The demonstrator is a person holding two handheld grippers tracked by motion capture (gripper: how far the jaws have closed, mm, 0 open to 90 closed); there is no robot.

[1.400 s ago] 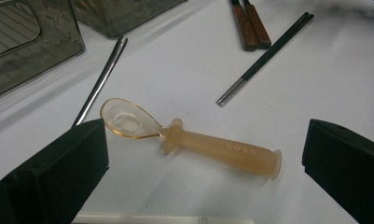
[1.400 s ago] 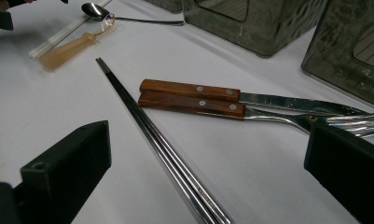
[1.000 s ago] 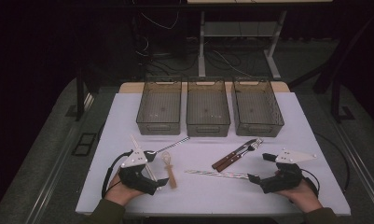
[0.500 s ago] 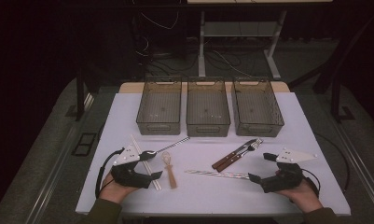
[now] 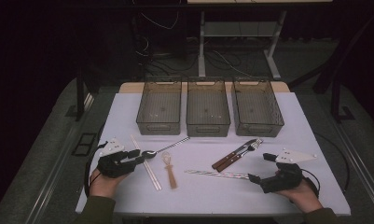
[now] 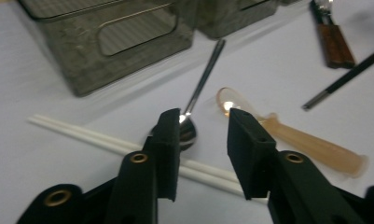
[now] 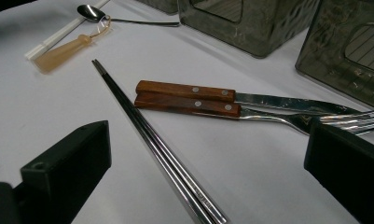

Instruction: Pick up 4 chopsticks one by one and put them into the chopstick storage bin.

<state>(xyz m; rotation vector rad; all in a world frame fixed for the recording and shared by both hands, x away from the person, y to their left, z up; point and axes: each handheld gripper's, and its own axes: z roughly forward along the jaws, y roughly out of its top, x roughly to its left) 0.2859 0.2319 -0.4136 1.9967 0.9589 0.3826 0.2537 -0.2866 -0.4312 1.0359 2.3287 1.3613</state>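
My left gripper (image 5: 140, 155) lies low at the table's left and points right at the bowl of a metal spoon (image 5: 168, 146). Its jaws have just been closing and stand narrowed with a gap. In the left gripper view the left gripper (image 6: 204, 123) holds nothing; the spoon's bowl (image 6: 188, 133) sits just past the left jaw and white chopsticks (image 6: 82, 133) run underneath. My right gripper (image 5: 260, 167) rests wide open at the right. Metal chopsticks (image 7: 147, 135) lie untouched between the right gripper's (image 7: 208, 163) jaws.
Three smoky plastic bins (image 5: 160, 123) stand in a row at the back. An amber plastic spoon (image 5: 169, 170) lies beside the white chopsticks (image 5: 146, 162). A wood-handled knife and fork (image 5: 231, 156) lie right of centre, near the metal chopsticks (image 5: 217, 174).
My left gripper has shifted left and slightly away, its jaws have narrowed, and it now points at the spoon's bowl. The right gripper has stayed where it was.
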